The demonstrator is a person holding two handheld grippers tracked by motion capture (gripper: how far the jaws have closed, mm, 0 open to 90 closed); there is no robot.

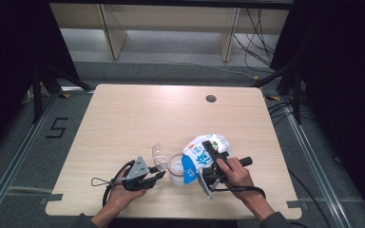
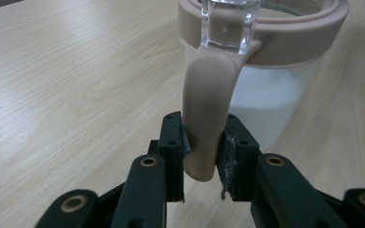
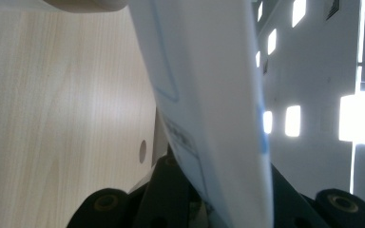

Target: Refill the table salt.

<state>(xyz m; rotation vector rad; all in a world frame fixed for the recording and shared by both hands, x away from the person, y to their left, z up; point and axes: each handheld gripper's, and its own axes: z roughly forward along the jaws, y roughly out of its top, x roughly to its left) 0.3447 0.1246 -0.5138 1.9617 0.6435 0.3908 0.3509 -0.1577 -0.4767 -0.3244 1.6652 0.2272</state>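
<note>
A clear jar (image 1: 176, 169) with a tan rim (image 2: 285, 33) stands near the table's front, partly full of white powder (image 2: 261, 99). Its clear hinged lid (image 1: 158, 156) stands open to the left. My left gripper (image 1: 158, 175) is shut on the jar's tan tab (image 2: 208, 128), which hangs down between the jaws. My right gripper (image 1: 208, 166) is shut on a white and blue bag (image 1: 200, 153), held tilted with its blue end over the jar's mouth. In the right gripper view the bag's white side (image 3: 204, 95) runs up from the jaws.
The light wooden table (image 1: 123, 123) has a round cable hole (image 1: 211, 99) at the back right. Grey floor, black stand legs and cables surround the table. A hand grips each gripper near the front edge.
</note>
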